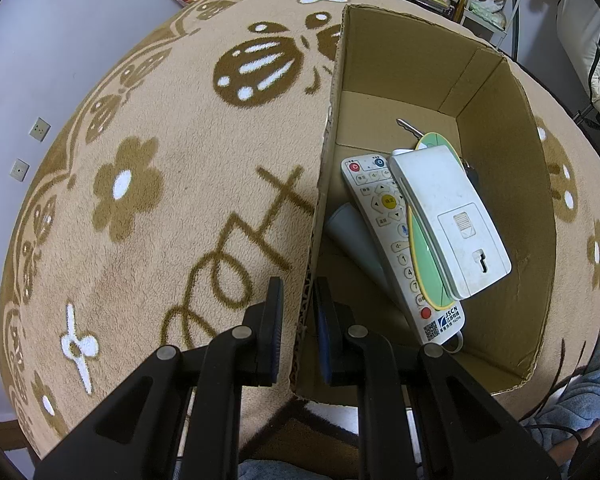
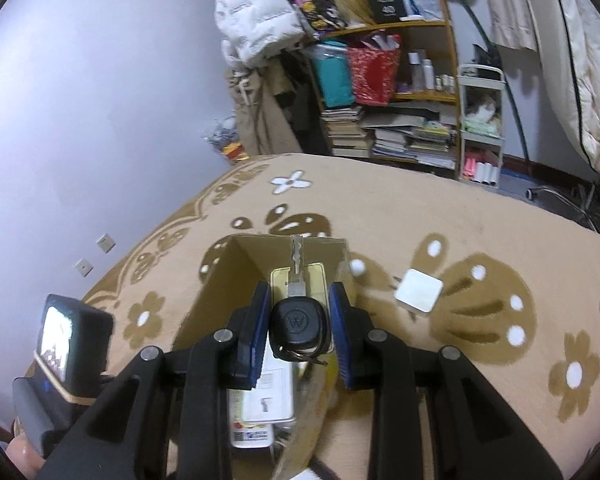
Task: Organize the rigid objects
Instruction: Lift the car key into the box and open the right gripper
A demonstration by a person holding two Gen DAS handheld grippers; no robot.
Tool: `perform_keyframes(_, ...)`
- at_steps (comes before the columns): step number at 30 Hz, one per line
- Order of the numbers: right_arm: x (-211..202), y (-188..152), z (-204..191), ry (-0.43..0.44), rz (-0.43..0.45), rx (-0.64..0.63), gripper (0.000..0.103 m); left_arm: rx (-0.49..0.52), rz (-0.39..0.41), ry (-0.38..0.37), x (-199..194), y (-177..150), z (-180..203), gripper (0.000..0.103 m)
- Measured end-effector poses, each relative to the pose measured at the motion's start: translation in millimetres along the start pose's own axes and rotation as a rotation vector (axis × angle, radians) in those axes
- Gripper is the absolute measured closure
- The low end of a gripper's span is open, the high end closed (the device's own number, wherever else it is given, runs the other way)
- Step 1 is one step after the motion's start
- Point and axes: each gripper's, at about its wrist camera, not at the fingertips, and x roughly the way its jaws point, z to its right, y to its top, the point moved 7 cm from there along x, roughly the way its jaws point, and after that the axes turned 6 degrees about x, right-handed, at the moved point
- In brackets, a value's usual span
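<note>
An open cardboard box [image 1: 500,160] stands on the patterned carpet [image 1: 160,200]. My left gripper [image 1: 299,284] is shut on the box's left wall near the front corner, one pad on each side. Inside lie a white remote [image 1: 384,200], a white device [image 1: 448,216] lying back-up, a green oval piece [image 1: 424,256], a grey-blue item [image 1: 352,232] and a silver key blade [image 1: 410,128] poking out beneath them. In the right wrist view my right gripper [image 2: 300,292] is shut on a black-headed key [image 2: 298,324], blade pointing away, above the box [image 2: 216,300]. A white square charger [image 2: 419,291] lies on the carpet right of the box.
The carpet ends at a pale wall on the left. Cluttered shelves with books [image 2: 400,136] and a white cart [image 2: 482,128] stand behind it. The left gripper's camera body [image 2: 72,340] sits at lower left. Blue-grey clothing [image 1: 580,384] lies by the box's near right corner.
</note>
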Motion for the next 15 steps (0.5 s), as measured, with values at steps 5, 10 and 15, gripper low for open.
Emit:
perform_keyframes(5,6.6,-10.7,-14.3,0.036,-0.029,-0.023,0.072,-0.001,0.000,0.000,0.0,0.0,-0.1,0.088)
perform_keyframes(10,21.8,-27.5,-22.2,0.074,-0.086,-0.033,0.072,-0.001,0.000,-0.001,-0.1,0.0,0.0,0.088)
perform_keyframes(15,36.9,-43.5,-27.8,0.089,-0.145,-0.044,0.072,-0.001,0.000,0.000,-0.1,0.0,-0.2,0.088)
